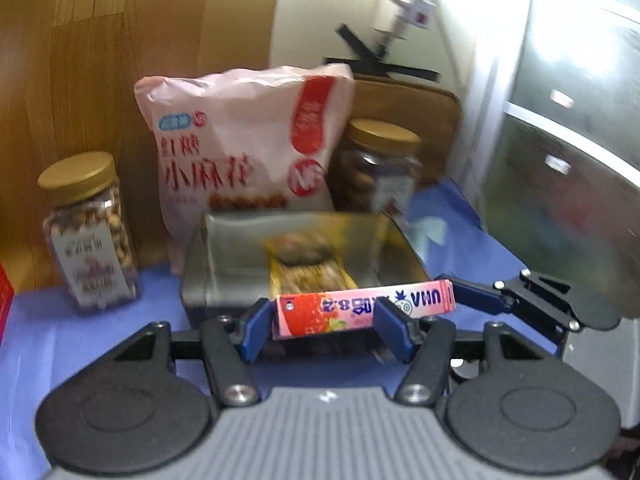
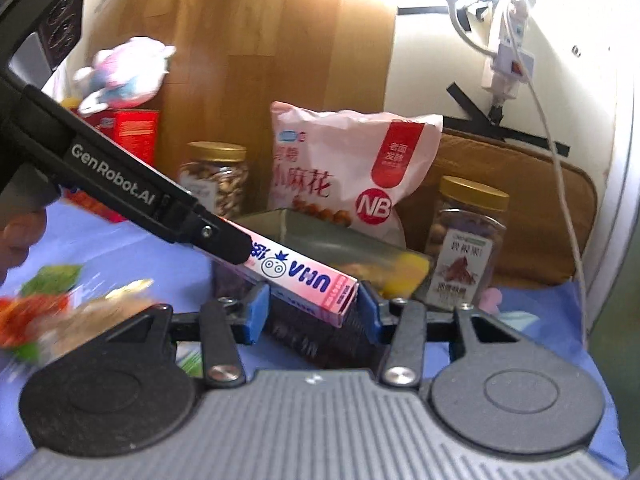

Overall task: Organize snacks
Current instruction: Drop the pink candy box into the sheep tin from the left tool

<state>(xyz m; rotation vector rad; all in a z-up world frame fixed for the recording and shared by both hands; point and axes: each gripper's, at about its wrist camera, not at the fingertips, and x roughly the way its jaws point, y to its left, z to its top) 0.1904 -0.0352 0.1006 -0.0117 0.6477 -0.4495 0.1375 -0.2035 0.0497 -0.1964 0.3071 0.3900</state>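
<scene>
My left gripper (image 1: 326, 322) is shut on a long pink strawberry candy box (image 1: 364, 310) and holds it just in front of a grey metal tin (image 1: 224, 264). A yellow snack packet (image 1: 308, 268) lies in the tin. In the right wrist view the same pink box (image 2: 308, 278) has its end between my right gripper's (image 2: 314, 312) blue fingers, with the left gripper's finger (image 2: 216, 236) over it. Whether the right pads touch the box is unclear. The tin (image 2: 320, 236) lies just behind.
A pink bag of twists (image 1: 244, 152) leans on the wood wall behind the tin. Gold-lidded nut jars stand at the left (image 1: 86, 232) and right (image 1: 380, 168). A red box (image 2: 128, 132) and plush toy (image 2: 124, 72) sit far left. Loose snack packets (image 2: 48, 308) lie on the blue cloth.
</scene>
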